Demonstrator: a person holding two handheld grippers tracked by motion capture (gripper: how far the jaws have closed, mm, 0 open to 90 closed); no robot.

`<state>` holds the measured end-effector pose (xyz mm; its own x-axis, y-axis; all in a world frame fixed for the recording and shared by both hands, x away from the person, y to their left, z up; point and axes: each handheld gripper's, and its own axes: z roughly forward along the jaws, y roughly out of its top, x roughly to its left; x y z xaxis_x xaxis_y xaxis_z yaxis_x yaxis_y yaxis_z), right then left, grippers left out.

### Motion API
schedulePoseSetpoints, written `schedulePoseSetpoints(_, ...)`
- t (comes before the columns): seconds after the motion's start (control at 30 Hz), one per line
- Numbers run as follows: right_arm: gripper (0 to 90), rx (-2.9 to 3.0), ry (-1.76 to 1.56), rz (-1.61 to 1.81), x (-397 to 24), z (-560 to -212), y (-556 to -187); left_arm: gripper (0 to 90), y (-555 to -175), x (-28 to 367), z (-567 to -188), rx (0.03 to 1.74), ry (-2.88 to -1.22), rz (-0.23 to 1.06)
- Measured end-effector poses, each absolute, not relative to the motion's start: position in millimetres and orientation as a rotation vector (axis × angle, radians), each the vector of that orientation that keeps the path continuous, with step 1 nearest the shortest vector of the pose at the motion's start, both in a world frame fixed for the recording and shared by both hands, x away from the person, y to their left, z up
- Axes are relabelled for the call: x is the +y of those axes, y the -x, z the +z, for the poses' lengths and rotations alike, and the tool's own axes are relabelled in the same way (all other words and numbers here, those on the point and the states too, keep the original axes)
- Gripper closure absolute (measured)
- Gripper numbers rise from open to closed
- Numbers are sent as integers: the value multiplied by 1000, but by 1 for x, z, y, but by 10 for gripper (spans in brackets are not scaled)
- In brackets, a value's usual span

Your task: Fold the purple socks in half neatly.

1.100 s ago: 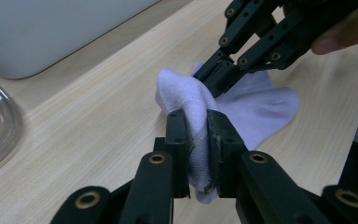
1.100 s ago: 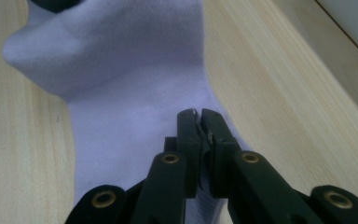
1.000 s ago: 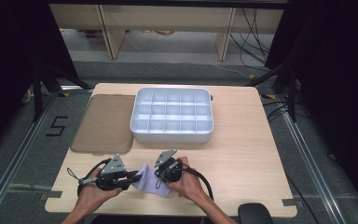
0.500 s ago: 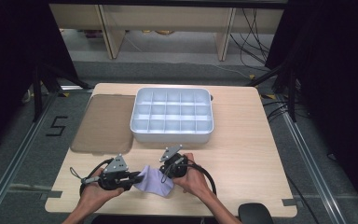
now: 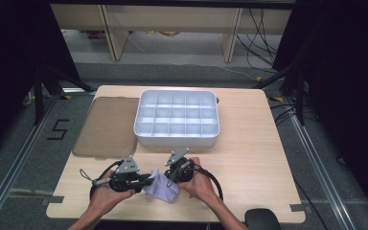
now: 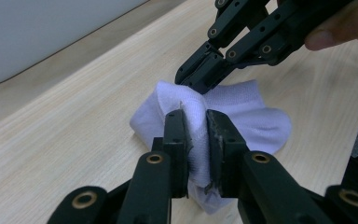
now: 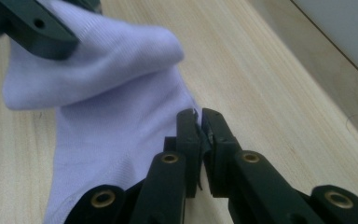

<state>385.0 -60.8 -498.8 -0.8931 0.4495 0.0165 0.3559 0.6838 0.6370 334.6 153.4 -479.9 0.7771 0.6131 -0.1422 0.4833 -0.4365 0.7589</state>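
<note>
A light wooden table (image 5: 249,158) stands on a grey floor, with dark curtains at both sides and a pale shelf unit beyond its far edge. At the middle of the far half sits a white tray (image 5: 176,139) divided into small compartments, and a flat brown lid (image 5: 106,125) lies just left of it. At the near edge, a person's two hands hold the grippers close together over a pale lilac sock (image 5: 160,188) on the wood.

From above, the sock is a small crumpled patch between the left gripper (image 5: 148,179) and the right gripper (image 5: 168,173), and the jaws are too small to read. The left gripper view shows more: its jaws are closed on a bunched fold of the sock (image 6: 242,112), lifted off the table, while the right gripper (image 6: 198,79) bites the fabric just beyond. The right gripper view shows its own jaws pressed nearly together, pinching the sock's (image 7: 116,116) thin edge, with the left gripper (image 7: 32,25) holding the raised hump at upper left.
</note>
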Motion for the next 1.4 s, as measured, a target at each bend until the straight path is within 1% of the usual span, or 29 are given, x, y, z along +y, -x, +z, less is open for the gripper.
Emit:
schedulePoseSetpoints(0.07,863,2751,-655,996,-61,-499,-385,784,-335,151,-481,808,-2124,200)
schedulePoseSetpoints(0.13,830,2753,-668,999,-63,-497,-385,783,-336,145,-485,806,-2141,190)
schedulePoseSetpoints(0.23,832,2733,-694,1074,-70,-494,-388,783,-337,143,-487,777,-2167,195)
schedulePoseSetpoints(0.4,833,2756,-702,1035,-84,-489,-383,775,-338,141,-489,802,-2158,180)
schedulePoseSetpoints(0.5,834,2788,-669,1005,-83,-494,-380,773,-338,138,-490,805,-2146,175)
schedulePoseSetpoints(0.57,833,2794,-688,953,-80,-497,-378,764,-339,137,-489,783,-2169,173)
schedulePoseSetpoints(0.6,828,2804,-647,927,-80,-498,-380,759,-338,134,-491,816,-2133,168)
schedulePoseSetpoints(0.63,824,2798,-649,928,-79,-500,-380,757,-339,134,-491,810,-2151,165)
schedulePoseSetpoints(0.8,822,2777,-660,947,-83,-495,-380,754,-339,126,-492,791,-2161,173)
schedulePoseSetpoints(0.83,821,2770,-659,953,-83,-494,-380,753,-340,127,-491,763,-2193,172)
schedulePoseSetpoints(0.87,819,2765,-681,959,-83,-492,-379,752,-339,124,-493,785,-2162,171)
schedulePoseSetpoints(1.1,793,2749,-684,960,-91,-488,-381,715,-341,119,-493,764,-2161,142)
schedulePoseSetpoints(1.2,780,2736,-700,959,-98,-486,-382,655,-340,114,-492,748,-2142,124)
schedulePoseSetpoints(1.27,778,2722,-711,973,-100,-486,-382,595,-339,114,-490,745,-2133,113)
schedulePoseSetpoints(1.3,778,2727,-711,961,-102,-484,-382,586,-338,114,-488,750,-2120,105)
schedulePoseSetpoints(1.37,776,2715,-693,979,-103,-483,-383,578,-338,116,-484,723,-2097,103)
schedulePoseSetpoints(1.4,770,2709,-711,978,-104,-482,-382,605,-336,117,-481,719,-2090,105)
